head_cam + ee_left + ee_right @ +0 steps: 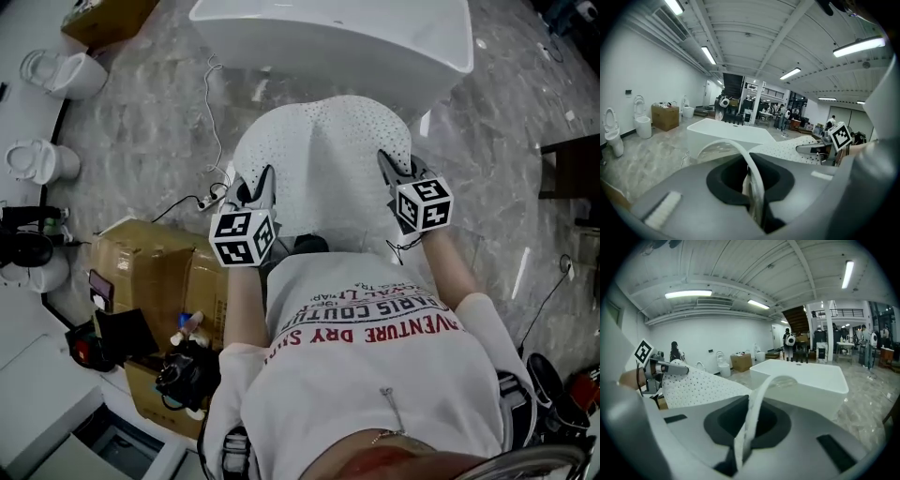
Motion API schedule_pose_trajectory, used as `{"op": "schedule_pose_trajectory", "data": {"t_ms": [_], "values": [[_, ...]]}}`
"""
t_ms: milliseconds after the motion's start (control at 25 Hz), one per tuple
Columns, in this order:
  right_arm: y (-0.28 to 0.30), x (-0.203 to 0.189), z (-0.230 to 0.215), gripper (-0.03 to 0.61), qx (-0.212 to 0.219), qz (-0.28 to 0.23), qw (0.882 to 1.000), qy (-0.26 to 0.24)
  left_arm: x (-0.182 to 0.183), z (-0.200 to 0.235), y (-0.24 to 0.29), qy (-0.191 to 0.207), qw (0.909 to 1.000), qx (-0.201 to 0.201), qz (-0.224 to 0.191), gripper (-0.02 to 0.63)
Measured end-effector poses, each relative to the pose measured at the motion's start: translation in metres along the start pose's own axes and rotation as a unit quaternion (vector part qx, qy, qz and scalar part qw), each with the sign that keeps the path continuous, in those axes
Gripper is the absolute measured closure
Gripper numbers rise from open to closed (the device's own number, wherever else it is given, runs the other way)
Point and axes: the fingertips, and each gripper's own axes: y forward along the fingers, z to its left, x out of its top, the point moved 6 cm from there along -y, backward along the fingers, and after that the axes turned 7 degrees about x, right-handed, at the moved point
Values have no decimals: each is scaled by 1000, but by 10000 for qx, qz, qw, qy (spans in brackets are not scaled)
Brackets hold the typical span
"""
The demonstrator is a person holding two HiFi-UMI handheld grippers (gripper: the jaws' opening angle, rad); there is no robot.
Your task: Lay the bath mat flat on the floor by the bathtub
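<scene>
A white bath mat (323, 159) dotted with small holes hangs spread between my two grippers, held above the marble floor in front of the white bathtub (337, 37). My left gripper (258, 192) is shut on the mat's left near edge, which runs between its jaws as a thin white strip (752, 173). At the right near edge, my right gripper (398, 173) is shut on the mat, its edge (750, 427) pinched in the jaws. Each gripper view shows the bathtub (731, 133) (806, 378) ahead and the dotted mat (797, 147) (698, 385) sagging towards the other gripper.
Cardboard boxes (155, 272) stand on the floor at my left, with a cable (216, 122) trailing past them. White toilets (66, 73) line the left wall. A dark piece of furniture (572, 169) stands at the right. People move about in the far background.
</scene>
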Motion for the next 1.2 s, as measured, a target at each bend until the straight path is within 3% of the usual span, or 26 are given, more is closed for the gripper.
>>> {"op": "schedule_pose_trajectory", "data": {"t_ms": [200,400,640,960,1200], "values": [[69,34,3,560,-290,40,9995,88,30,74,44,112,9994,-277,181,591],[124,44,-10,560,-449,232,9981,341,47,122,92,53,9987,-301,406,591],[177,41,-50,560,-445,461,9959,634,59,142,164,155,9969,-340,686,591],[249,41,-142,560,-509,758,9894,1133,74,159,276,248,9911,-338,1266,591],[298,26,-198,560,-556,1025,9834,1394,69,173,364,317,9886,-355,1430,591]]}}
